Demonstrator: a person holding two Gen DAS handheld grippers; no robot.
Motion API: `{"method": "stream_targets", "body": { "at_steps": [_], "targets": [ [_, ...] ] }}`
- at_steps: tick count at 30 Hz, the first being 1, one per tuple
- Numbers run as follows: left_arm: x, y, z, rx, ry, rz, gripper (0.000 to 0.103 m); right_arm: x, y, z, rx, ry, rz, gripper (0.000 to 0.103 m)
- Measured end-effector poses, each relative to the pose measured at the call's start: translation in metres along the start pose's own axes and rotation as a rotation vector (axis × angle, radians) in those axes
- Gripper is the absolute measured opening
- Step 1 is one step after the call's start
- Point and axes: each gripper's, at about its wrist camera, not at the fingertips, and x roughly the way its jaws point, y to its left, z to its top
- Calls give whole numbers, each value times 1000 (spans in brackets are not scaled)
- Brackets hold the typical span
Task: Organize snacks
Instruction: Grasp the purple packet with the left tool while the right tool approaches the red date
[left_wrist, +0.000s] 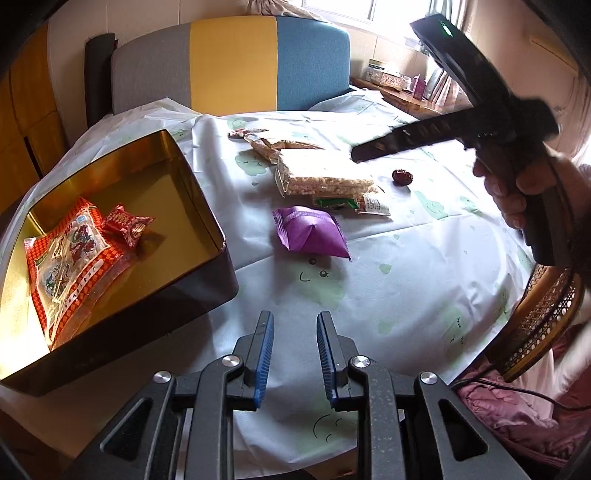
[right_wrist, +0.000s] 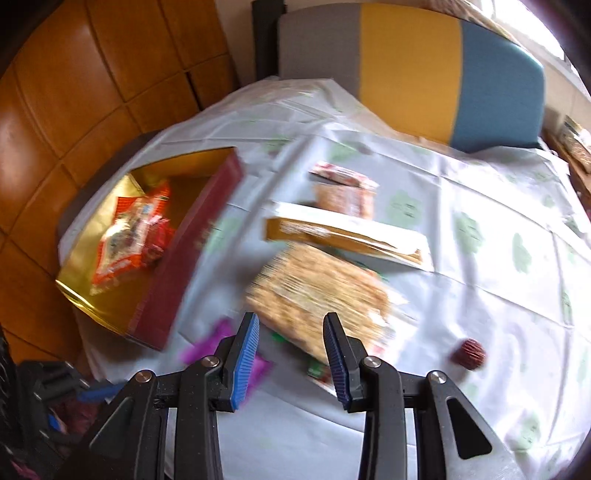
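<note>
Left tool jaws parted, empty; right tool parted, empty.

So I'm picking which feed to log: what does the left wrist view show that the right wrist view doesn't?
Only the left wrist view shows the right gripper from outside with the hand holding it, plus the wicker chair. Only the right wrist view shows the orange floor tiles and the tin's red outer wall. Both show the gold tin holding red packets, the rice-cake pack, purple packet and red date.
</note>
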Motion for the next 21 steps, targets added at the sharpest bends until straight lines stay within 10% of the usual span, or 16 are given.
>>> {"method": "stream_targets", "body": {
  "at_steps": [12,16,21],
  "targets": [
    [7,-20,34,4,25,-57,31,-8,-107,-26,238,24,-191,40],
    [19,-29,50,-8,42,-50,59,-11,-118,-24,291,20,-171,41],
    [43,-40,65,-46,87,-62,61,-25,-118,-22,297,-30,-136,41]
  ]
}}
